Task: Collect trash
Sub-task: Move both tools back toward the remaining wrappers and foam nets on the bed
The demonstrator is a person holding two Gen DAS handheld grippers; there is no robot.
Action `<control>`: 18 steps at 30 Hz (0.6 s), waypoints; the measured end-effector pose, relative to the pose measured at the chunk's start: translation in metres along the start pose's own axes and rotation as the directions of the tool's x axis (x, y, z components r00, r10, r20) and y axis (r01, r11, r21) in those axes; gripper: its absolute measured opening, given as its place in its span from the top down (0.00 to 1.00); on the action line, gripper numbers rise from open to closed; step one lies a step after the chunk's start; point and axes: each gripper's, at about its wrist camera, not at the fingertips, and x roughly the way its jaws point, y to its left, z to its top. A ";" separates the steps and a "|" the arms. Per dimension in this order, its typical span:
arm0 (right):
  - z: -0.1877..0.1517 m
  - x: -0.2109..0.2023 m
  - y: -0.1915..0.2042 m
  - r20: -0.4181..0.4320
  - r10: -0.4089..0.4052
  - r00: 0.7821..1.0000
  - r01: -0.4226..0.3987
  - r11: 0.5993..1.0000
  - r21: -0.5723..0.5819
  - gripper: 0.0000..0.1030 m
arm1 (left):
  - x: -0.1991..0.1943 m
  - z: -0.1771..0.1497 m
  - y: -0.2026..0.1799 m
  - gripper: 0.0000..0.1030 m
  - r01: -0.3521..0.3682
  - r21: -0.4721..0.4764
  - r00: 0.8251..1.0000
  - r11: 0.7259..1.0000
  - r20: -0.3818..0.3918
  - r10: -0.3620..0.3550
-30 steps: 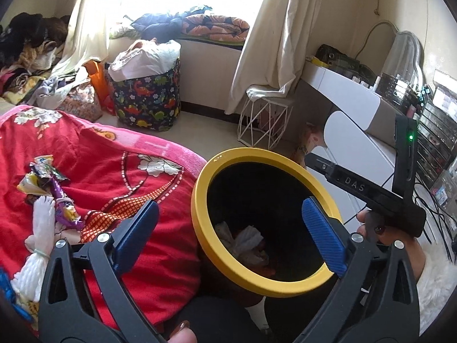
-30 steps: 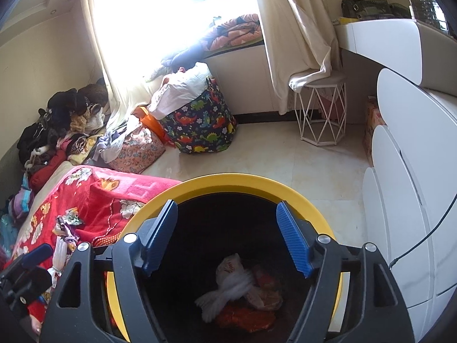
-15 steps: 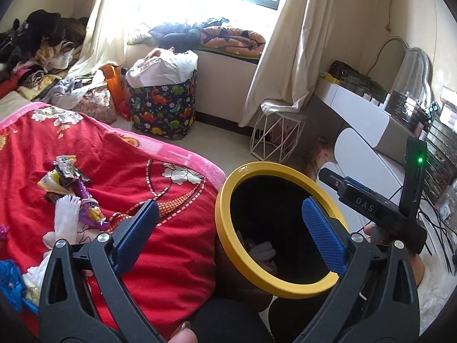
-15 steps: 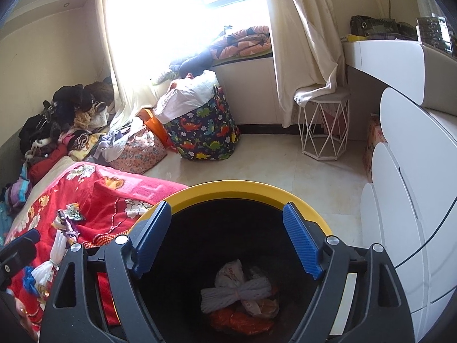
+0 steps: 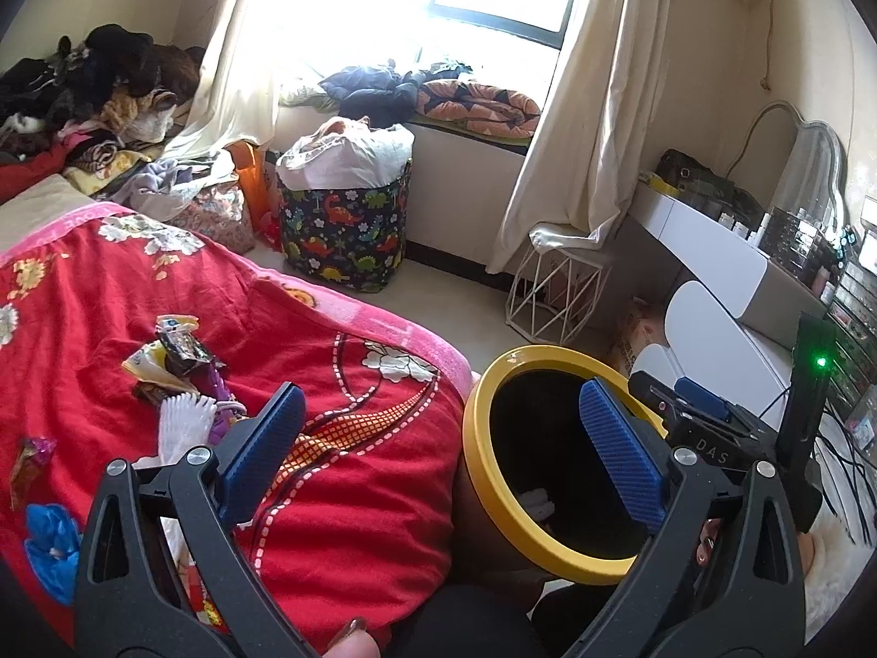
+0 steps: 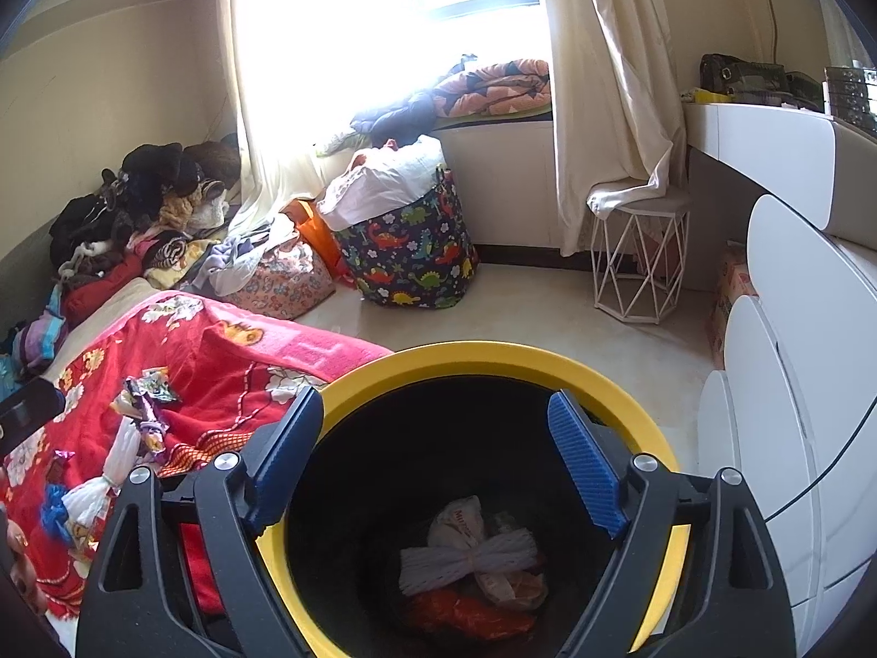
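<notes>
A black bin with a yellow rim (image 5: 496, 499) (image 6: 482, 353) stands beside the bed. At its bottom lie a white foam net, crumpled wrappers and an orange scrap (image 6: 471, 576). My right gripper (image 6: 438, 466) hovers over the bin mouth, its jaws opening with nothing between them. My left gripper (image 5: 438, 449) is open and empty, straddling the bed's edge and the bin rim. On the red blanket (image 5: 340, 493) lie more trash: candy wrappers (image 5: 175, 356), a white foam net (image 5: 183, 427) and a blue wrapper (image 5: 49, 543).
A dinosaur-print laundry basket (image 5: 342, 230) and a white wire stool (image 5: 559, 290) stand on the floor by the window. White curved drawers (image 6: 795, 438) flank the bin on the right. Clothes are piled at the far left (image 6: 137, 203).
Both grippers have pulled back and risen a little from the bin, which looks smaller now. The right jaws have spread wider. The left view now takes in more of the blanket.
</notes>
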 end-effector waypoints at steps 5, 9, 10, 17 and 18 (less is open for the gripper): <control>-0.002 -0.001 0.013 -0.012 0.031 0.999 -0.031 1.000 0.004 0.20 | -0.005 0.004 0.009 0.11 -0.023 -0.006 1.000 1.000 0.020 0.023; -0.004 -0.004 0.028 -0.014 0.063 0.998 -0.063 0.998 -0.011 0.20 | -0.009 0.008 0.017 0.11 -0.040 -0.019 0.998 0.999 0.038 0.041; -0.005 -0.005 0.031 -0.014 0.072 0.997 -0.072 0.997 -0.014 0.20 | -0.010 0.008 0.019 0.11 -0.044 -0.022 0.998 0.999 0.042 0.044; -0.011 -0.010 0.062 -0.034 0.142 0.989 -0.144 0.988 -0.050 0.20 | -0.019 0.011 0.034 0.11 -0.069 -0.044 0.995 0.997 0.069 0.072; -0.013 -0.012 0.067 -0.037 0.151 0.988 -0.153 0.987 -0.057 0.20 | -0.020 0.012 0.036 0.11 -0.072 -0.048 0.995 0.996 0.071 0.075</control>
